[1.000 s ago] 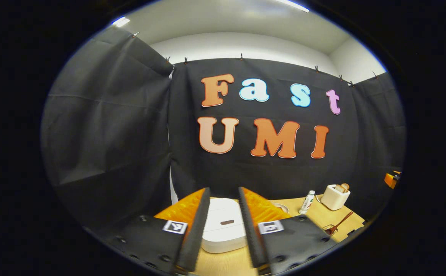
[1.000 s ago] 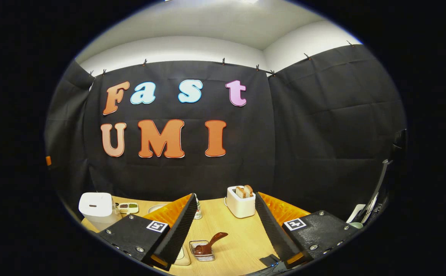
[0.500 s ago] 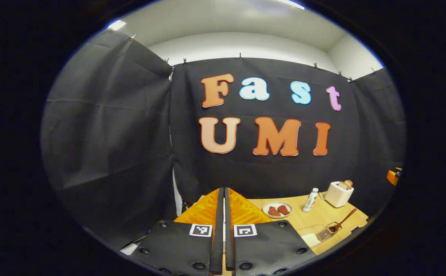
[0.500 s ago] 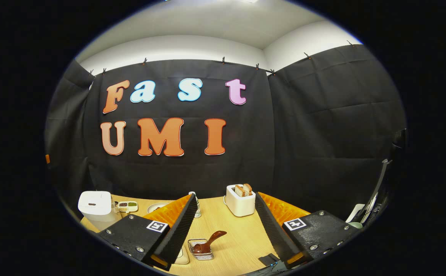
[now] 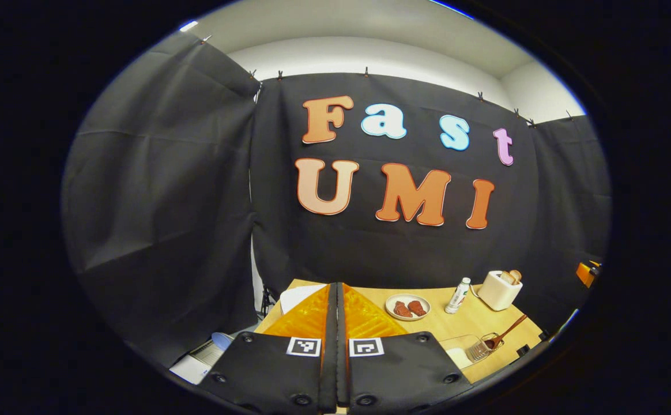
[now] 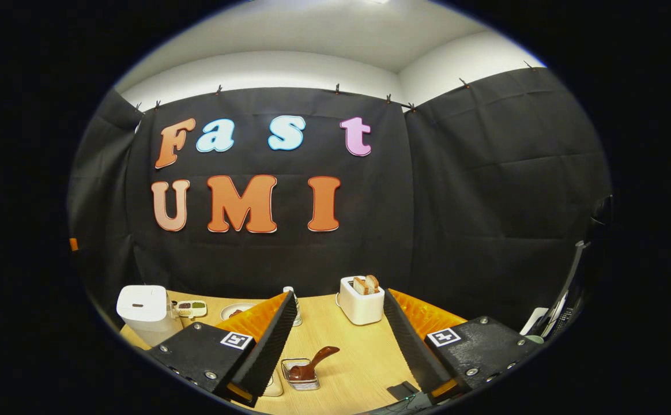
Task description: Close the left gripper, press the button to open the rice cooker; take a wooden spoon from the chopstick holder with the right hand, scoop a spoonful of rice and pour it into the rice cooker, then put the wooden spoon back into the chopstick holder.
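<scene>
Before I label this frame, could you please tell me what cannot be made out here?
- Left gripper view: the shut left gripper hides most of the rice cooker.
- Right gripper view: the rice cooker's button is too small to see.
- Right gripper view: the wooden spoon bowl sits inside the chopstick holder.

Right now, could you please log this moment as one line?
left gripper shut, empty | right gripper open, empty | cooker lid closed | spoon in holder

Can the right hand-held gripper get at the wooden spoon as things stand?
Probably yes. The right hand-held gripper is open, and the wooden spoon sits in its holder on the table between the fingers, handle tilted up, nothing in the way.
</scene>
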